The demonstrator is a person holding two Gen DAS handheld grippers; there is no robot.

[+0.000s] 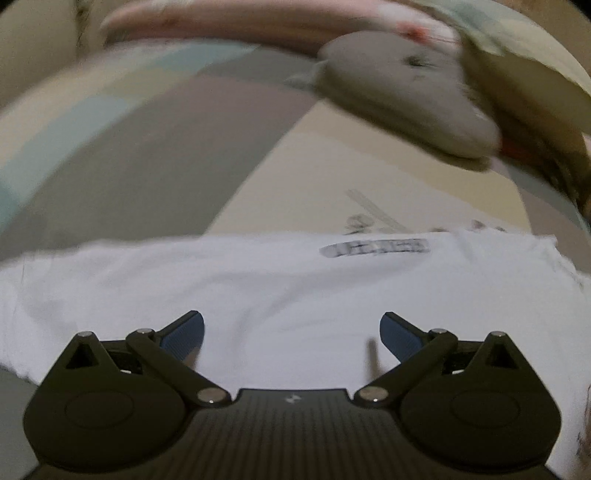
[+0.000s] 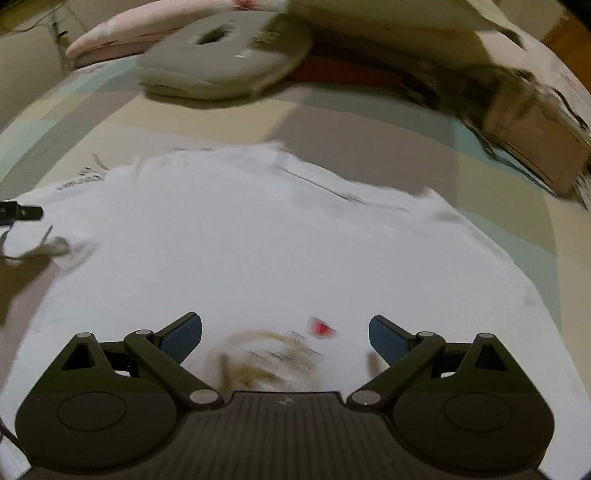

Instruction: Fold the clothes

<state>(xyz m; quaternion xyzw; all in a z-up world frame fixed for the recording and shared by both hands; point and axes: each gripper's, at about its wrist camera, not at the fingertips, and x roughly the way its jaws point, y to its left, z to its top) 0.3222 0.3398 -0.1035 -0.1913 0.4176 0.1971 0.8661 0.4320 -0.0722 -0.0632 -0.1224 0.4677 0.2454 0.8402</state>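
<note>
**Around the bed**

A patchwork sheet (image 2: pixel 369 122) in beige, grey and pale blue covers the bed. A grey ring cushion (image 2: pixel 225 62) lies at its far side, touching a pink pillow (image 2: pixel 122 37). A pinkish bag (image 2: pixel 532 147) sits right, blurred.

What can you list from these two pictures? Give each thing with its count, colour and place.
shirt: one, white, spread flat on the bed in front of both tools
print: one, brown and red, on the shirt between the right tool's fingers
bedcover: one, grey, beige and pale blue blocks, under the shirt
cushion: one, grey, round with a hole, beyond the shirt
pillow: one, pink, behind the cushion
left tool: one, black, open above the shirt
right tool: one, black, open above the shirt
</note>
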